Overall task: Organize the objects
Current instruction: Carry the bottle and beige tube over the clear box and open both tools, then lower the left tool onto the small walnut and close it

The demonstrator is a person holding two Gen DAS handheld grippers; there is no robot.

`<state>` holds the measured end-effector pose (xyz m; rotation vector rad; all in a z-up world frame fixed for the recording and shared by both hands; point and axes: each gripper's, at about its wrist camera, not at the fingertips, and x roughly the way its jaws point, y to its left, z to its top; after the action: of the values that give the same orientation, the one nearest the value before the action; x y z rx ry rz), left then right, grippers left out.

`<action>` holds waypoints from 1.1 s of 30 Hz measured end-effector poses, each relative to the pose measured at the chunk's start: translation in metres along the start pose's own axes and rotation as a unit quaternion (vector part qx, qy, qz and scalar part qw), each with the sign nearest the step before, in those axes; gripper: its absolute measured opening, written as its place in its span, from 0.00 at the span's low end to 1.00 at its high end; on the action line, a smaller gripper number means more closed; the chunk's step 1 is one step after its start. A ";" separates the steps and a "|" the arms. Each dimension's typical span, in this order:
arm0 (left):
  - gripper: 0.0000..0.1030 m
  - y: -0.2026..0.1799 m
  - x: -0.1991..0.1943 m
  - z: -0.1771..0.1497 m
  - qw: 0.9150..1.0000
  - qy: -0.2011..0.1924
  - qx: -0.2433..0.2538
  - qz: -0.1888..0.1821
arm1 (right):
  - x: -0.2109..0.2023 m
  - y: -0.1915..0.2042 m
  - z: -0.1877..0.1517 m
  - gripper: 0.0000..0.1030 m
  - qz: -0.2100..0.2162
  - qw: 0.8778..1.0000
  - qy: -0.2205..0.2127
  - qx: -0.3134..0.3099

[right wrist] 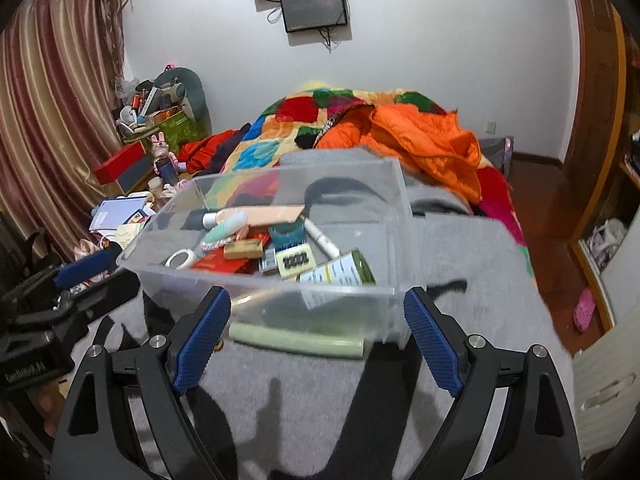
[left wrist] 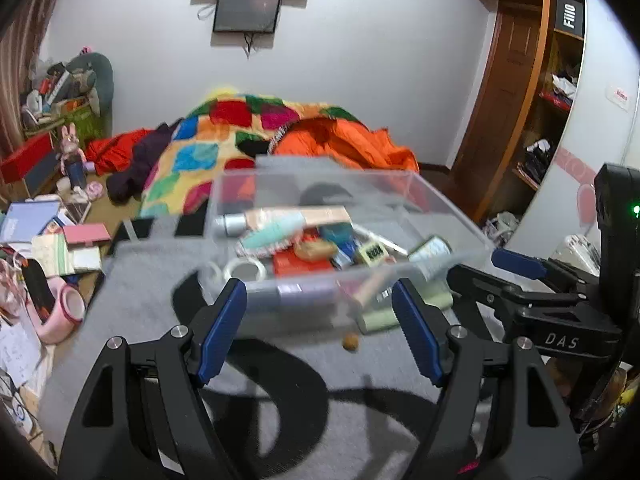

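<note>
A clear plastic bin (left wrist: 452, 216) (right wrist: 400, 200) stands on a grey blanket (left wrist: 132, 312) (right wrist: 472, 280) and holds several small items: a tape roll (right wrist: 181, 258), a red packet (right wrist: 228, 262), a green-labelled can (right wrist: 340, 272), a white tube (right wrist: 322, 240). A pale green tube (right wrist: 296, 342) lies under the bin's near edge. A small brown nut (left wrist: 350, 343) lies on the blanket. My left gripper (left wrist: 320, 332) is open and empty just before the bin. My right gripper (right wrist: 316, 340) is open and empty, its fingers flanking the bin's near wall.
A patchwork quilt (left wrist: 224, 128) and orange duvet (right wrist: 420, 136) lie behind the bin. Cluttered books and boxes (left wrist: 48, 232) sit at left. A wooden wardrobe (left wrist: 520, 100) stands at right. The other gripper shows at each view's side (left wrist: 560, 300) (right wrist: 60, 292).
</note>
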<state>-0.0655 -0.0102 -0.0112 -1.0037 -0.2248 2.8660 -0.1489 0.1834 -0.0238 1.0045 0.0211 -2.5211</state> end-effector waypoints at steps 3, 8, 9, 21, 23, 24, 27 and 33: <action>0.64 -0.005 0.013 -0.013 1.000 0.025 0.000 -0.007 | 0.001 0.000 -0.008 0.84 -0.002 1.000 0.008 0.001; 0.50 -0.013 0.042 -0.025 0.998 0.067 0.020 -0.007 | 0.006 -0.004 -0.019 0.84 -0.009 1.000 0.024 -0.002; 0.47 -0.015 0.049 -0.027 0.997 0.075 0.027 -0.005 | 0.007 -0.005 -0.020 0.84 -0.009 1.000 0.027 -0.001; 0.12 -0.028 0.075 -0.036 0.992 0.107 0.063 -0.006 | 0.027 -0.010 -0.034 0.84 -0.013 0.998 0.065 -0.005; 0.12 -0.027 0.073 -0.037 0.993 0.102 0.062 -0.007 | 0.029 -0.009 -0.035 0.84 -0.013 0.998 0.065 -0.009; 0.12 -0.026 0.072 -0.036 0.993 0.100 0.060 -0.008 | 0.029 -0.009 -0.035 0.84 -0.011 0.998 0.063 -0.011; 0.12 -0.021 0.068 -0.035 0.994 0.097 0.048 -0.015 | 0.033 -0.011 -0.033 0.84 0.001 0.998 0.064 -0.005; 0.12 -0.013 0.072 -0.029 0.994 0.101 0.033 -0.005 | 0.046 -0.010 -0.032 0.84 0.046 0.996 0.081 0.009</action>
<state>-0.1025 0.0152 -0.0754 -1.2643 -0.1186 2.7185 -0.1613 0.1807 -0.0793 1.1864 0.0005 -2.3564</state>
